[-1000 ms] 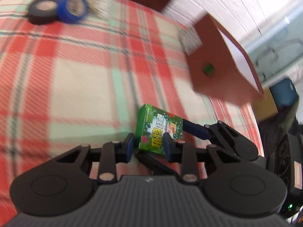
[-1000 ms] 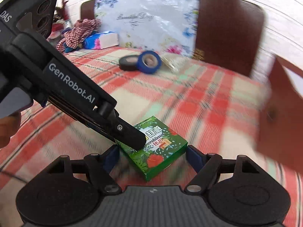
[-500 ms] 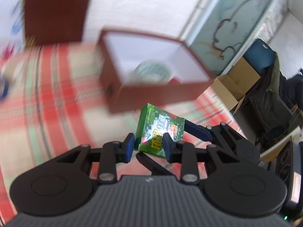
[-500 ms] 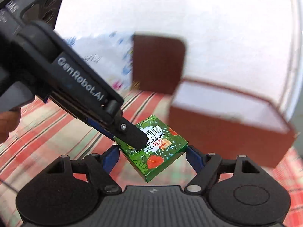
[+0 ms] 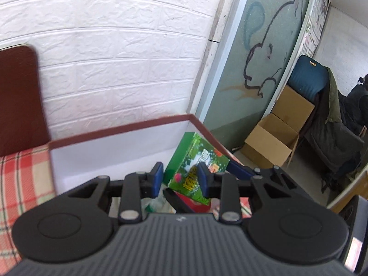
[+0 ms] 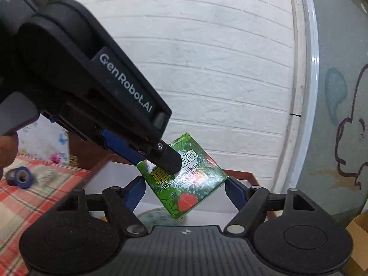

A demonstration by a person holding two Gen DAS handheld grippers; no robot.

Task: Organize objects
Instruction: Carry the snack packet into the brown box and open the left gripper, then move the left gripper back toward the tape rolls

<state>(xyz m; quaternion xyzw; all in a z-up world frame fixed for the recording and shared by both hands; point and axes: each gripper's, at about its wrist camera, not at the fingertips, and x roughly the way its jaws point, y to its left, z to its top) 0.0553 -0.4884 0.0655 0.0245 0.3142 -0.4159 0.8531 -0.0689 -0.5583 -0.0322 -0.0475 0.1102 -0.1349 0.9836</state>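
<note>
**Left tool**: closed on the green box. In the right wrist view one black finger lies on the printed face and the blue pad runs behind it, so the grip is through the thickness at the upper left corner. From its own camera the left pad's contact is hard to make out, so the grip is probably firm rather than certainly so. Part of a person's hand shows at the left edge.

**Right tool**: jaws wide, with a blue pad against each side of the same green box, gripping it across its width.

**Green box**: held in the air by both tools and tilted with one corner down, above the open brown box.

**Brown box**: white inside, with a dark red-brown rim. It stands on the plaid cloth close to the white brick wall. A round pale-green thing and something red lie in it, both too hidden to name.

**Far left**:
- A blue tape roll lies on the plaid cloth.
- A dark-brown panel stands against the wall.

**Right**:
- A glass panel with a drawn outline.
- Cardboard cartons on the floor.
- A blue chair draped with a dark coat.
</note>
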